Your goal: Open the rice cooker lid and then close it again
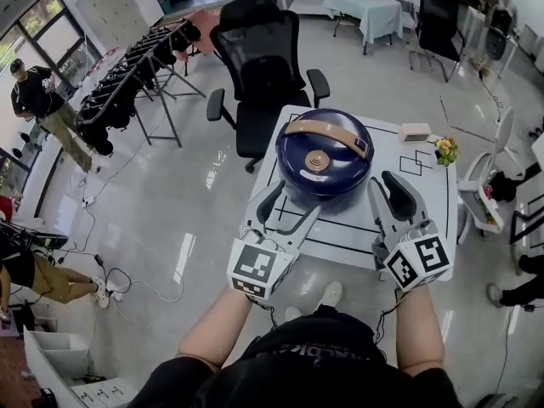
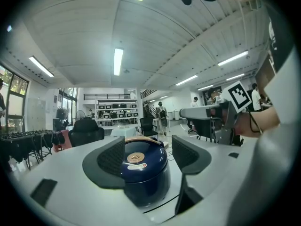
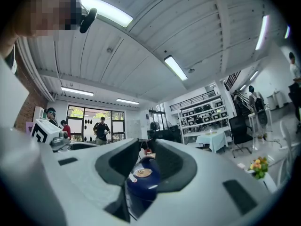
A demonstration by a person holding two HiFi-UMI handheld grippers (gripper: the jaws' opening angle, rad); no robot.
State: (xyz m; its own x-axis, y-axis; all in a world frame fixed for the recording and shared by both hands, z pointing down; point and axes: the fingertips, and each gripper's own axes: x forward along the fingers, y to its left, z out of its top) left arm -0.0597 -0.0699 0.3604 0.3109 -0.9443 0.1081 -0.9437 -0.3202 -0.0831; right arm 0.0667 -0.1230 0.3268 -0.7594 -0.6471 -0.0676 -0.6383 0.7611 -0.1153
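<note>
A navy blue rice cooker with a tan handle across its lid stands on the white table, lid down. My left gripper hovers just in front of its near-left side, open wide with nothing held. In the left gripper view the cooker shows between the jaws of the left gripper, apart from both pads. My right gripper sits at the cooker's near-right side, open by a narrow gap and empty. In the right gripper view, the cooker lies beyond and below the right gripper.
A small pink box and a little bunch of flowers sit at the table's far right. A black office chair stands behind the table. Black outlines are taped on the tabletop. Other people stand far off in the room.
</note>
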